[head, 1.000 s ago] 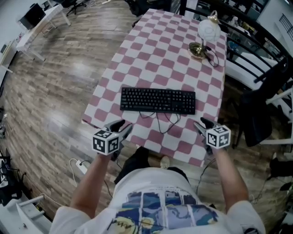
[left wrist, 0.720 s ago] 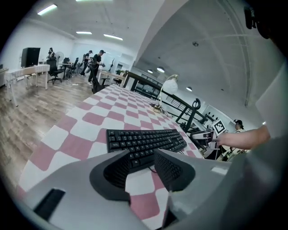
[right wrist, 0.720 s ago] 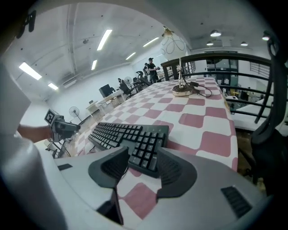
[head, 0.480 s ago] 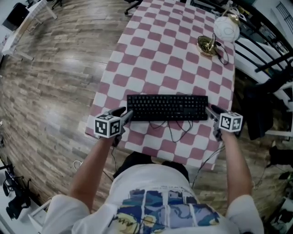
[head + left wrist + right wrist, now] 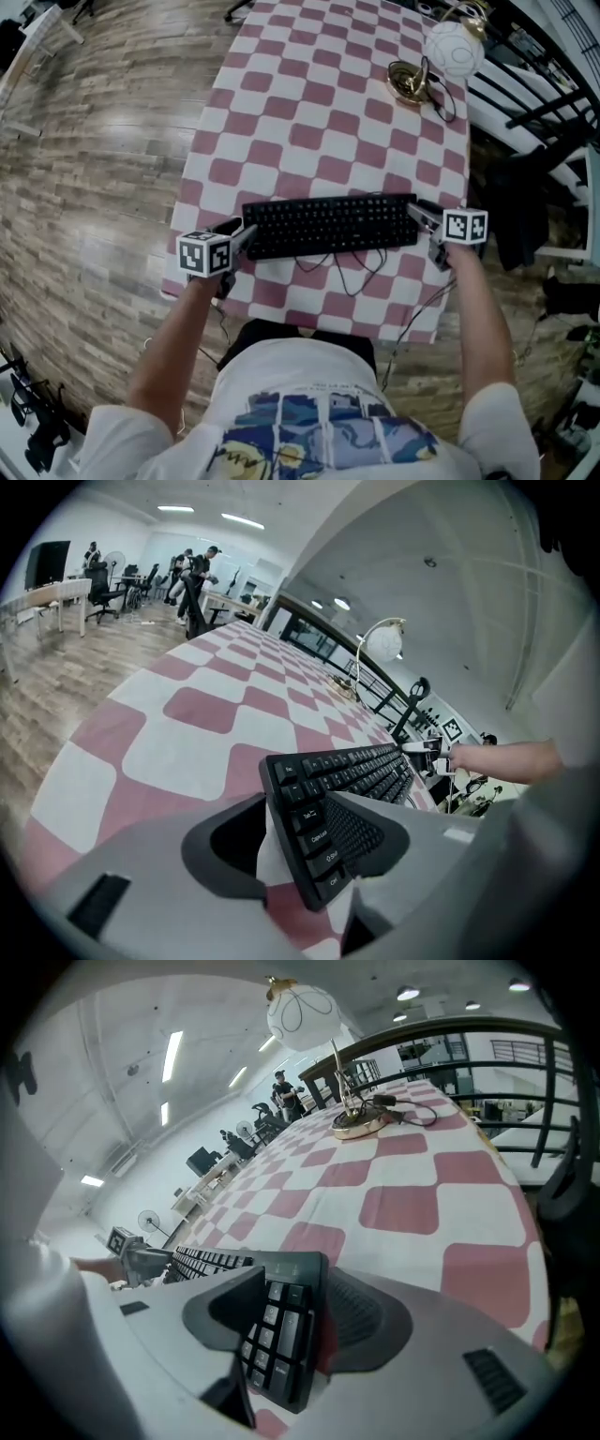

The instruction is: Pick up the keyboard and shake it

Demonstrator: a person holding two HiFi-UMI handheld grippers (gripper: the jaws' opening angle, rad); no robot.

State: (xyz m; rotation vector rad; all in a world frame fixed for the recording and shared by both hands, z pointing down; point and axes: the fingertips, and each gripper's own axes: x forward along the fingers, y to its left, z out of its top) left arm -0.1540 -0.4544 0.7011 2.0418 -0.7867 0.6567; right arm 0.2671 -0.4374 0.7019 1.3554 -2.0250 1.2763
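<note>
Condition: the keyboard [image 5: 328, 223] lies flat on the tabletop [image 5: 309, 103], across its near half, long axis running 9 o'clock to 3 o'clock in the head view. Its cable [image 5: 352, 272] trails off the edge at 6 o'clock, and a lamp [image 5: 441, 56] stands well apart at 1 o'clock. Change: a second ago both grippers hung at the near edge of the tabletop, clear of the keyboard; each has since come forward and down to one end of it. The left gripper [image 5: 244, 234] now straddles the 9 o'clock end and the right gripper [image 5: 420, 214] the 3 o'clock end. The jaws of both have just been opening, each with a keyboard end between them. In the left gripper view a strip of checked cloth [image 5: 272, 846] shows between one jaw and the keyboard's edge, so that gripper is spread and not clamped. In the right gripper view the jaws likewise stand apart around the numeric-pad end, though the gap there is narrow and contact on one side cannot be ruled out. Meaning for the task: the approach is complete and the grasp is not yet made. The next step is judged to be closing both grippers together, then lifting level, so that the cable does not snag during the shake
</note>
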